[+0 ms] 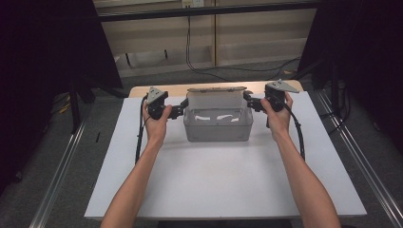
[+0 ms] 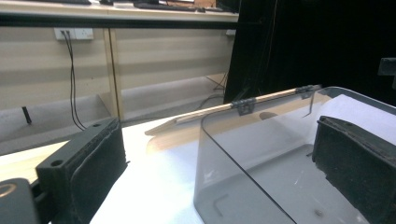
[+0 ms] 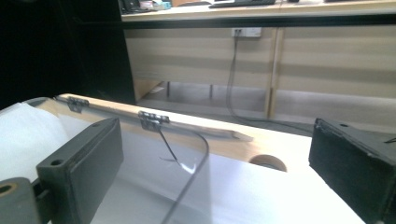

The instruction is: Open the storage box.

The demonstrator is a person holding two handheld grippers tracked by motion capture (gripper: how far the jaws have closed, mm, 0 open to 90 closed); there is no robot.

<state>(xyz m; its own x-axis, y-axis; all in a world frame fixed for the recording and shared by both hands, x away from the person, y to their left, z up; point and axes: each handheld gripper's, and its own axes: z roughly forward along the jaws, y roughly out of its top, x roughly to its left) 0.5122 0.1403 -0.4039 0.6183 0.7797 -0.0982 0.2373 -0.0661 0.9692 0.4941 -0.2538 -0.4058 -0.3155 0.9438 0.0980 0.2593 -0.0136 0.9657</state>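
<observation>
Unlabelled clear box (image 1: 217, 124) between both open tools.

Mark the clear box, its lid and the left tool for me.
clear box (image 1: 217, 130), high view, front wall.
lid (image 1: 216, 99), high view, middle of the raised panel.
left tool (image 1: 182, 110), high view, between its tips.

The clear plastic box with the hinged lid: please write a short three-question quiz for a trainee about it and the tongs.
1. True or false: the lid of the clear plastic box is open.
2. The left tongs straddle: A) a box wall, B) the lid, C) a cable?
3. On what does the box stand?

Key: 1 true. 2 A: one jaw inside, one outside. 3 The white board, between the left tongs and the right tongs.
</observation>
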